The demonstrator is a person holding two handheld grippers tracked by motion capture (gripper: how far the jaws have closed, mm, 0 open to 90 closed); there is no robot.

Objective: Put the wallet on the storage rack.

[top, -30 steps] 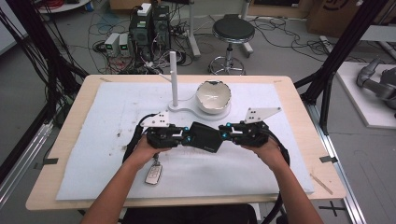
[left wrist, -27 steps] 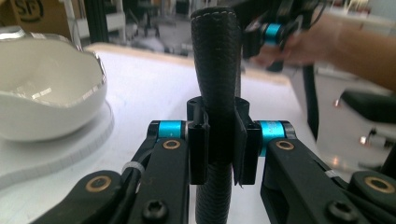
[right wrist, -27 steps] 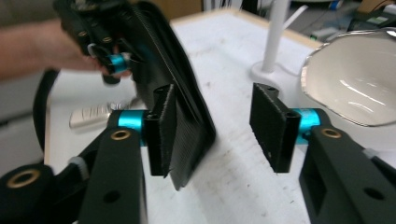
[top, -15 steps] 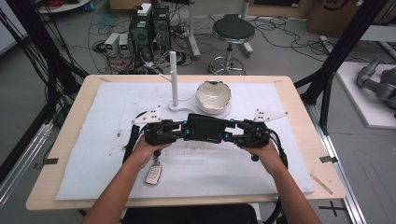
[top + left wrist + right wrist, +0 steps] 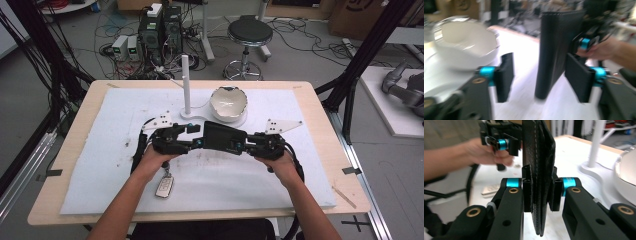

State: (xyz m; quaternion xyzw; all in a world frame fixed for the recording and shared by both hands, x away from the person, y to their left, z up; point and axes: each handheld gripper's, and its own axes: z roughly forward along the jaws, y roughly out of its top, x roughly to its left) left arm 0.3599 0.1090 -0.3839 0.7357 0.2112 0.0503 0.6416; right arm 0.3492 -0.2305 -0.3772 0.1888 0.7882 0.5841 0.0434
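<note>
A black leather wallet (image 5: 223, 136) hangs above the white mat between my two grippers. My left gripper (image 5: 196, 140) is at its left end. In the left gripper view its jaws have just been opening and stand apart, with the wallet's edge (image 5: 556, 50) between them and a gap to the left pad (image 5: 505, 75). My right gripper (image 5: 248, 145) is at the right end. Its jaws have just been closing, and its pads (image 5: 527, 187) press both sides of the folded wallet (image 5: 539, 150).
A white bowl (image 5: 228, 102) sits on the mat just behind the wallet, beside a white upright post on a round base (image 5: 186, 85). A car key fob (image 5: 164, 186) lies near the front, under the left forearm. The white mat (image 5: 310, 165) covers most of the wooden table.
The grippers drew slightly apart and the wallet now shows a broader face. The left gripper's jaws have come open around the wallet's end. The right gripper stays at its end.
</note>
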